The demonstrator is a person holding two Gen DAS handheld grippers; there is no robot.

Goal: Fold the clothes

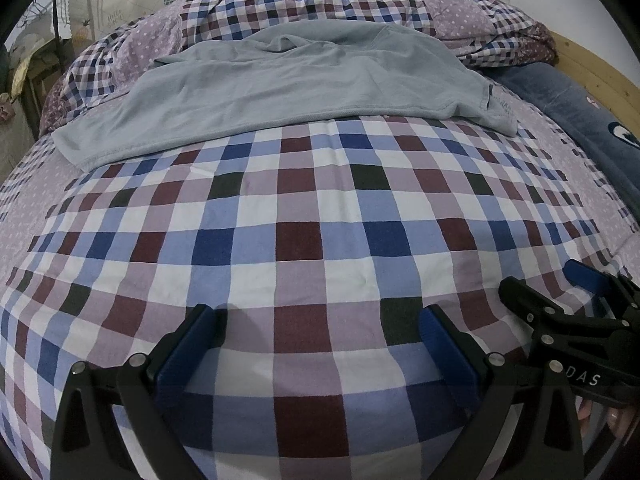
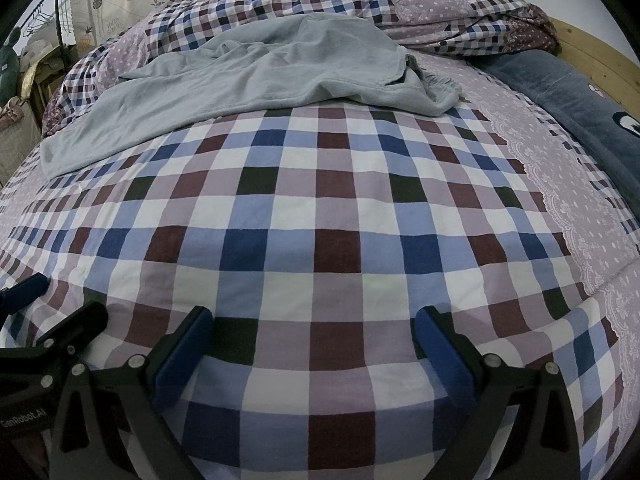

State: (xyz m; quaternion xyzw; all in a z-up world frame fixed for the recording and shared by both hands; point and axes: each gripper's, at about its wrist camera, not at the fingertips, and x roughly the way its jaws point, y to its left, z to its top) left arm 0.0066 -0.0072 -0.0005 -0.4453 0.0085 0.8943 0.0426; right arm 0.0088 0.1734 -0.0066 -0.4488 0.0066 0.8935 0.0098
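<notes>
Checked bedsheet [image 1: 304,216] bare between both spread grippers and grey garment [image 1: 280,84].

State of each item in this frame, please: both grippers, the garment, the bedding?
Left gripper: open, empty, over the sheet.
Right gripper: open, empty, over the sheet.
Grey garment: unfolded, rumpled, far side of bed.
Checked quilt: bunched behind garment.
Checked sheet: spread flat.

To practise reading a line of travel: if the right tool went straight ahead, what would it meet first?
The right tool, open and empty, points across bare checked bedsheet. Its first obstacle would probably be the near hem of the grey garment, though depth is uncertain.
</notes>
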